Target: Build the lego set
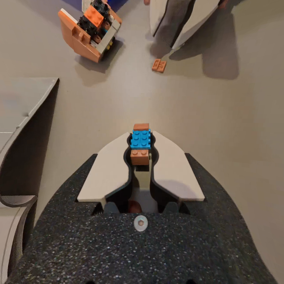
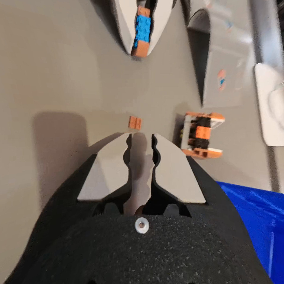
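My left gripper (image 1: 141,135) is shut on a small blue and orange brick assembly (image 1: 141,142), held above the grey table; it also shows in the right wrist view (image 2: 142,32) at the top. My right gripper (image 2: 141,136) is open and empty, just short of a small orange plate (image 2: 135,126) that lies upside down on the table. That plate also shows in the left wrist view (image 1: 159,65), below the right gripper's fingers (image 1: 155,23). A larger orange, black and grey model (image 1: 90,30) lies on the table at the far left; it is to my right in the right wrist view (image 2: 201,135).
An open instruction booklet (image 1: 23,107) lies at the left edge of the left wrist view and shows again in the right wrist view (image 2: 227,73). A blue bin (image 2: 258,230) sits at the lower right. A white object (image 2: 270,104) lies at the right edge. Across from one pair of fingers to the other is roughly 12 cm. It is some 35 cm from my left tips to the white object (image 2: 270,104).
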{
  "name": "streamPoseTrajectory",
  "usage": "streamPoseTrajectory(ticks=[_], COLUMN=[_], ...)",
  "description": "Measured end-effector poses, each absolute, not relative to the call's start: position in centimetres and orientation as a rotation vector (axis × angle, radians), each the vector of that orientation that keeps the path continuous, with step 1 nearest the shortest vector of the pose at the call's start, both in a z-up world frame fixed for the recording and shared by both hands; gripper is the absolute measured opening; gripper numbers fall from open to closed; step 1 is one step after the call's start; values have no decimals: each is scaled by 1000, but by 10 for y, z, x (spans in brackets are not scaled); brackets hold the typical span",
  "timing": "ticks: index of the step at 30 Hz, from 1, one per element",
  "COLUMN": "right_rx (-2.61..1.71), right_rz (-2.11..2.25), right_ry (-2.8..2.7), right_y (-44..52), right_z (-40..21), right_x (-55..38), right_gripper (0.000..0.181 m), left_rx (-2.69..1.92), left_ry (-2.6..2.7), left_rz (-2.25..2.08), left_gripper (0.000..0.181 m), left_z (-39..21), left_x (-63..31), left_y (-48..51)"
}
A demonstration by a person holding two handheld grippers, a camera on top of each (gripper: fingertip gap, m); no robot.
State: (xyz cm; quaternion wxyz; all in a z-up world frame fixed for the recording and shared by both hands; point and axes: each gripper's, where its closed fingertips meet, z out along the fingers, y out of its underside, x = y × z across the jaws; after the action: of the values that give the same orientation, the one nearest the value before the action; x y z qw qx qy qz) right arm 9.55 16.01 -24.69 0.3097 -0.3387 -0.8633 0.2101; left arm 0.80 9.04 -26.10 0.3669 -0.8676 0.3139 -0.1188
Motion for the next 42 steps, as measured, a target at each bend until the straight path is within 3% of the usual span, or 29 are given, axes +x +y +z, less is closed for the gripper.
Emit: streamPoseTrajectory(ticks=[9,15,18,26,42], right_rx=[-1079,-1199,-1217,-1267,-1371], right_rz=[681,717,668,719,2381], right_ry=[-2269,-2265,-2247,-2178,-1074], right_y=[151,148,151,151,90], right_z=[-255,-260,-261,-256,-112], right_x=[87,81,77,70,33], right_gripper=[28,24,11,10,10], left_rx=[-2216,-2069,-2008,-1844,-1234], left_ry=[880,843,814,834,745], left_rz=[-357,-372,-331,-193,258], left_gripper=[40,41,41,40,40], left_z=[-257,-226,-215,-199,-126], left_x=[14,14,10,14,31], left_y=[79,82,86,98,94])
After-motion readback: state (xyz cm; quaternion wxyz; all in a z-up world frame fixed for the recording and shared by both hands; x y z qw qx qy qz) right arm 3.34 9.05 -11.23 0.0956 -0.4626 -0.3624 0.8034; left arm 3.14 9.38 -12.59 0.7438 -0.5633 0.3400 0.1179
